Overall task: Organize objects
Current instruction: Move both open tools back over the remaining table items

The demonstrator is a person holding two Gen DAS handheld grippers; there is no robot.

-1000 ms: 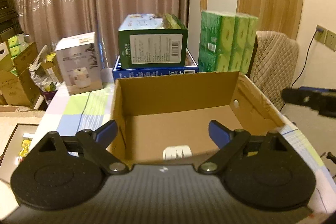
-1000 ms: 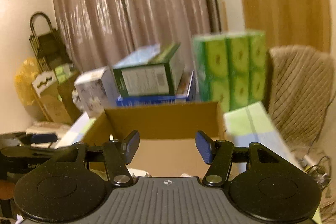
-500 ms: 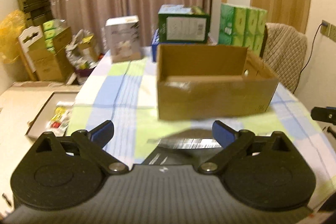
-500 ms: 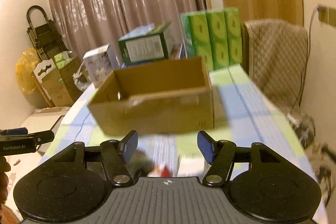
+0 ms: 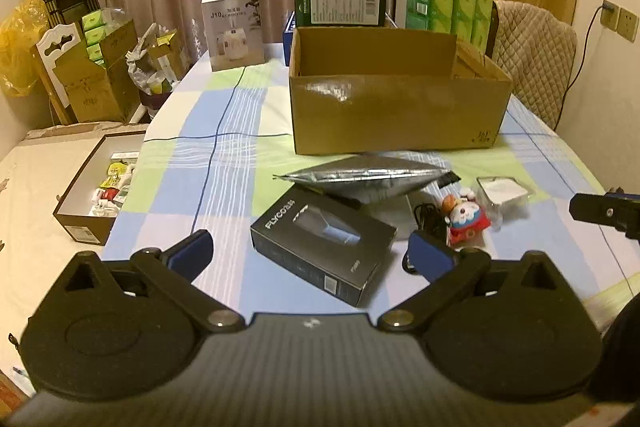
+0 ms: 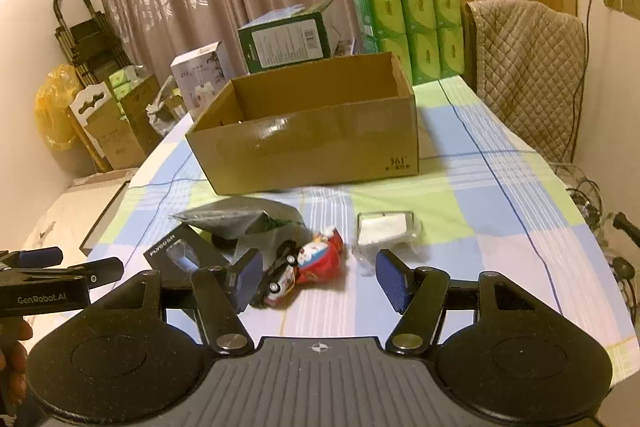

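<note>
The black box (image 5: 324, 249) lies flat on the table (image 5: 224, 131), long axis running diagonally from far left to near right. The foil bag (image 5: 368, 179) hides its far corner. The left gripper (image 5: 310, 255), jaws just widened, and right gripper (image 6: 318, 279) both gape empty.

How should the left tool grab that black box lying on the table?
Probably across its two long side faces, near the middle, coming down from above. The black box lies flat and slantwise on the checked tablecloth, so turn the left tool to match that slant. Its open jaws look wide enough for the short width, not the length. The silver pouch crowds the far end, so stay clear of it.
</note>
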